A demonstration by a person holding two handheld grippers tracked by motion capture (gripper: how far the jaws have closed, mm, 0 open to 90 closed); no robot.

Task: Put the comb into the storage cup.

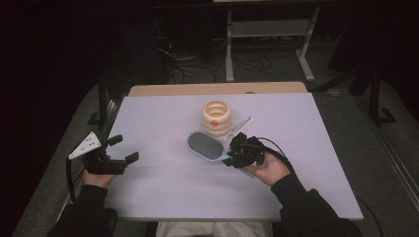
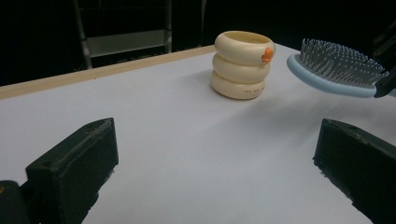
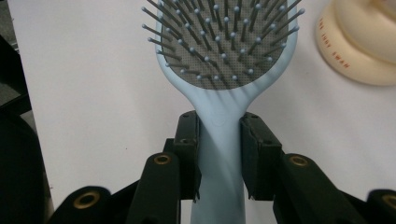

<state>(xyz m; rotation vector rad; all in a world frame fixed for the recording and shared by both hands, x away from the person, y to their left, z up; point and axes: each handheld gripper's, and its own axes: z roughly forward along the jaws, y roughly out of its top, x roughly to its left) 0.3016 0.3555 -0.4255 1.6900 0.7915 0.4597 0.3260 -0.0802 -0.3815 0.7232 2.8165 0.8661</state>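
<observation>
right tool [image 3: 219,154] clamps hairbrush [image 3: 224,46] handle | left tool [image 2: 210,163] spread, holding nothing

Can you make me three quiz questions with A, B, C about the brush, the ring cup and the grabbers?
1. Where is the cream ring-shaped cup?
A. On the white table, beyond the brush
B. On the floor
C. In the left gripper

2. What colour is the hairbrush frame?
A. Red
B. Light blue
C. Green

3. What is the right gripper doing?
A. Lying open on the table
B. Holding the cup
C. Clamping the brush handle

Answers:
1 A: the high view shows the cup standing on the table, past the brush head.
2 B: both gripper views show a pale blue frame with grey bristles.
3 C: the right gripper view shows the two jaws pressed on either side of the handle, while the left gripper is open and holds nothing.
</observation>
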